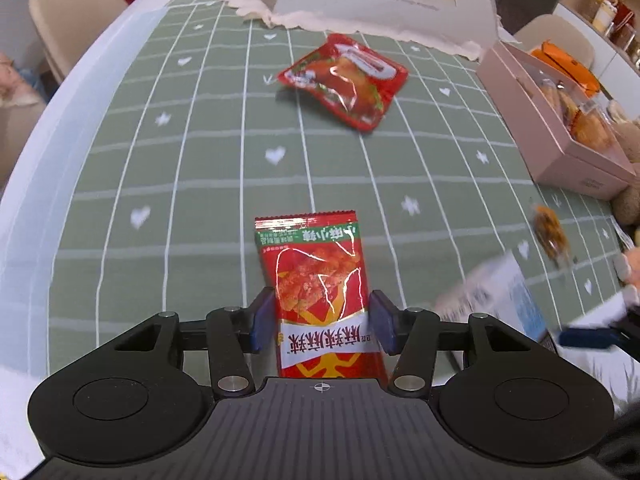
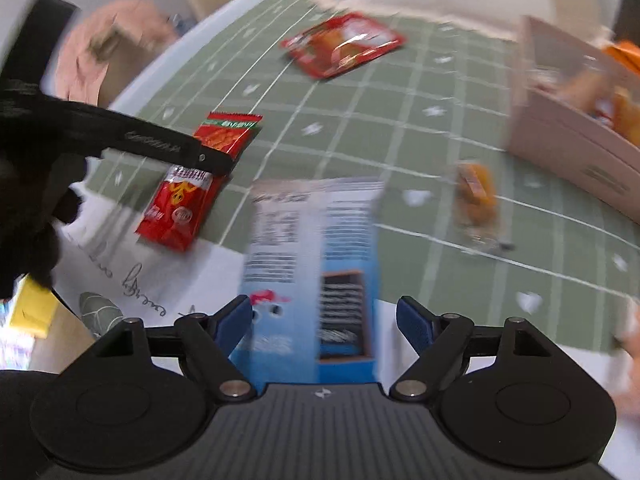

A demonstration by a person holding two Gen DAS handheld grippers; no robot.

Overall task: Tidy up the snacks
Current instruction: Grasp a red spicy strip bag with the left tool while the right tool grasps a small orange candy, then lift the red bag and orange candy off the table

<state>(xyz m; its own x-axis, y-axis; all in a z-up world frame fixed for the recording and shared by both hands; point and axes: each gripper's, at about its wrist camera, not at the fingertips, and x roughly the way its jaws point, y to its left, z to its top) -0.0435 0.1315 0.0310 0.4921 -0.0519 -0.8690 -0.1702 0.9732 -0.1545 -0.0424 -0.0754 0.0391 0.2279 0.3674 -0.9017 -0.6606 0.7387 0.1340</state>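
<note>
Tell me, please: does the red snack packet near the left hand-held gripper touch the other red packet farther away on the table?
Apart. The left wrist view shows green tablecloth between the near packet and the far packet.

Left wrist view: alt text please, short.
The left gripper straddles a red snack packet on a green checked tablecloth, pads not clearly pressing it. A second red packet lies beyond; a pink snack box sits right.

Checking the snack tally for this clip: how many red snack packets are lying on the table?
2. One red packet lies between the left gripper fingers, near the table's edge. The other red packet lies farther back, near the white bag. The pink box may hide more.
</note>
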